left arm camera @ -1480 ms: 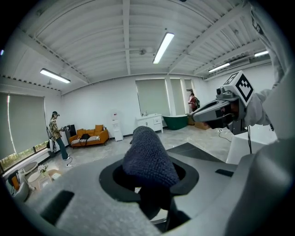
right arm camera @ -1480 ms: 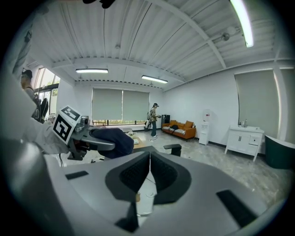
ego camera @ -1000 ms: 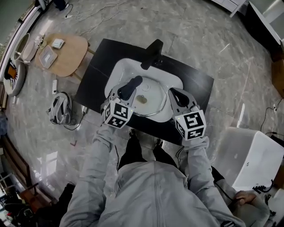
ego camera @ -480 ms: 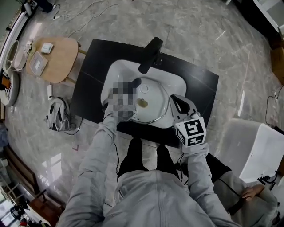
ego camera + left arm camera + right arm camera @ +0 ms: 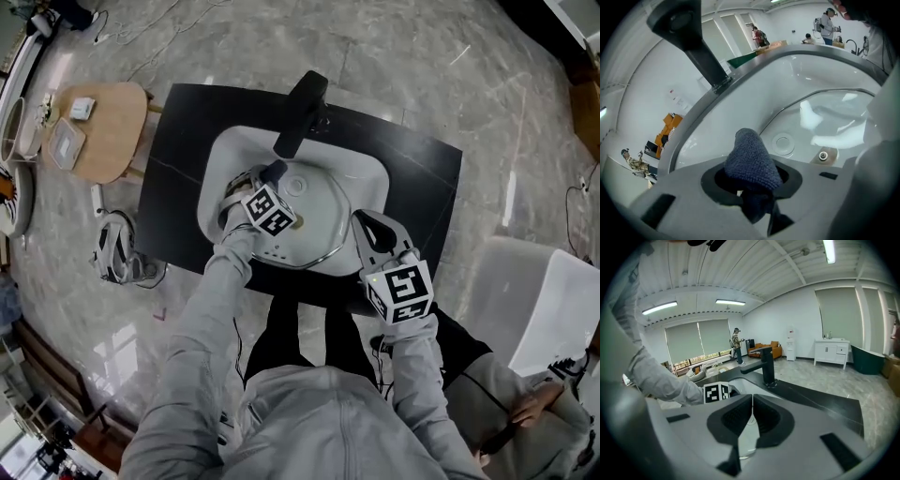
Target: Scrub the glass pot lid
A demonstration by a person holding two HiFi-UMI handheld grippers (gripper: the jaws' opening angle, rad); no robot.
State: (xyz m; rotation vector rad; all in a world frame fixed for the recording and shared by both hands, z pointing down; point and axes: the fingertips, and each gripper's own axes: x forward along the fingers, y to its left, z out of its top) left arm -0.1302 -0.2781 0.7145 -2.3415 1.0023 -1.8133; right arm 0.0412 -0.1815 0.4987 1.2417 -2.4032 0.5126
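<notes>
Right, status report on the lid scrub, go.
Left tongs shut on blue cloth, at the glass pot lid in the sink. Right tongs shut on lid's rim. Faucet spout overhangs near the cloth.

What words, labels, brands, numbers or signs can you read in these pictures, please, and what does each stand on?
No readable words, numbers or brand names in any view.
Left gripper and right gripper: cubes carry black-and-white square markers only, no text.
Cloth and glass pot lid: no print visible.
Small items on the wooden table: too small to read.
</notes>
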